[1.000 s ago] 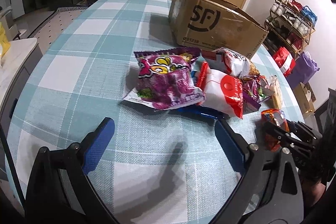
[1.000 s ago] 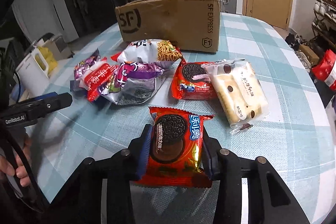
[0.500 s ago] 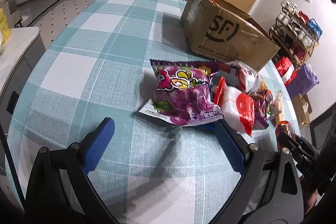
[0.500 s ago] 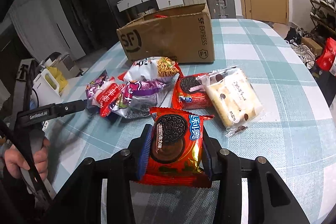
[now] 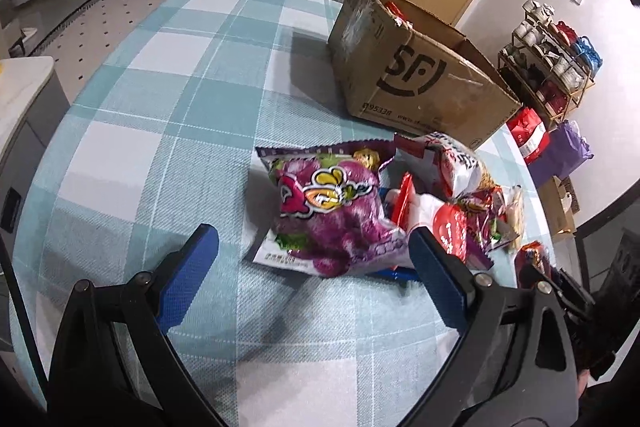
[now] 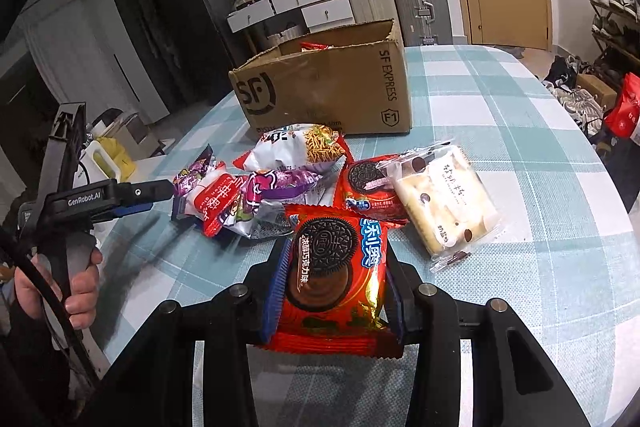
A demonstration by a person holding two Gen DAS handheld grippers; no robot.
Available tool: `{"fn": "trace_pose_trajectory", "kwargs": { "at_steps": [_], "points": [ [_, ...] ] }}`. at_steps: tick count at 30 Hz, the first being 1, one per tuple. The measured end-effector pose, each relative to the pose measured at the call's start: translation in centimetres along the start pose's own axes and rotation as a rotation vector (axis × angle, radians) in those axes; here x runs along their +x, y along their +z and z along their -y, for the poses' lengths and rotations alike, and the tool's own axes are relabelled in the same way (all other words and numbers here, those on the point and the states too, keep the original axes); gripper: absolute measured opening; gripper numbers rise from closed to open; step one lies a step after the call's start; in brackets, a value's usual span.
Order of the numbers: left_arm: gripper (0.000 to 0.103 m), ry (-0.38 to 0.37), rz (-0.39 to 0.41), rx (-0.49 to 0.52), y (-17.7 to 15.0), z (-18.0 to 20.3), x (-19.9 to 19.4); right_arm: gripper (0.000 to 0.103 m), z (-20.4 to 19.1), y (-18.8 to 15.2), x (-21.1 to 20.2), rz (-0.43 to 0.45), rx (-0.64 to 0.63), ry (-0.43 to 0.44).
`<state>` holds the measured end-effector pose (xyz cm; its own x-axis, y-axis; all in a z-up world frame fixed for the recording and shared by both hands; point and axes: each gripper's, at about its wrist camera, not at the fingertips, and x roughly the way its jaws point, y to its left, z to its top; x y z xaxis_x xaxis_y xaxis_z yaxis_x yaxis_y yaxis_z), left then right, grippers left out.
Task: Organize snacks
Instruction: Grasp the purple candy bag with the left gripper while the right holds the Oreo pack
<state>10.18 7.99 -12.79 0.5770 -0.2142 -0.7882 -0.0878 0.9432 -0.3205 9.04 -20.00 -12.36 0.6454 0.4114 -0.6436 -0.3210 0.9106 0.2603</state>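
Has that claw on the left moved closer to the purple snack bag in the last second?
Yes. The left claw has closed in on the purple snack bag, which now lies between its fingers, judged against the cardboard box.

L claw (image 5: 312,251) open over checked tabletop (image 5: 168,99), purple bag (image 5: 332,215) just ahead btwn tips; more snacks (image 5: 452,195) right, SF box (image 5: 416,75) behind.

free: tablecloth (image 5: 168,131) left | blocked: snack pile (image 5: 384,211), box (image 5: 416,79)
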Motion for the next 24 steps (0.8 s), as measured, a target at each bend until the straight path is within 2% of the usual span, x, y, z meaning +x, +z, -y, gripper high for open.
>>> {"fn": "trace_pose_trajectory", "kwargs": {
  "at_steps": [6,12,14,16,18,22,24],
  "points": [
    [0.095,0.005,-0.024,0.015,0.9,0.1,1.4,0.042,0.4,-0.1,-0.1,0.005,0.01,-0.001],
    [0.095,-0.025,-0.062,-0.021,1.7,-0.5,3.3,0.042,0.9,-0.1,0.0,0.004,0.018,0.0],
    [0.089,-0.054,-0.08,-0.026,1.8,-0.5,3.9,0.042,1.0,-0.1,0.0,0.002,0.022,0.001],
    [0.075,-0.071,-0.076,-0.019,1.8,-0.6,4.3,0.042,1.1,-0.1,0.1,-0.001,0.025,0.006],
    [0.06,-0.119,-0.076,-0.021,1.8,-0.8,4.4,0.042,1.2,-0.1,0.1,-0.001,0.026,0.006],
    [0.054,-0.172,-0.079,-0.049,2.0,-1.7,4.4,0.042,1.2,0.0,0.2,0.001,0.032,0.013],
    [0.053,-0.15,-0.067,-0.041,1.9,-1.7,3.9,0.042,1.0,0.1,0.0,0.006,0.026,0.015]
  ]
}}
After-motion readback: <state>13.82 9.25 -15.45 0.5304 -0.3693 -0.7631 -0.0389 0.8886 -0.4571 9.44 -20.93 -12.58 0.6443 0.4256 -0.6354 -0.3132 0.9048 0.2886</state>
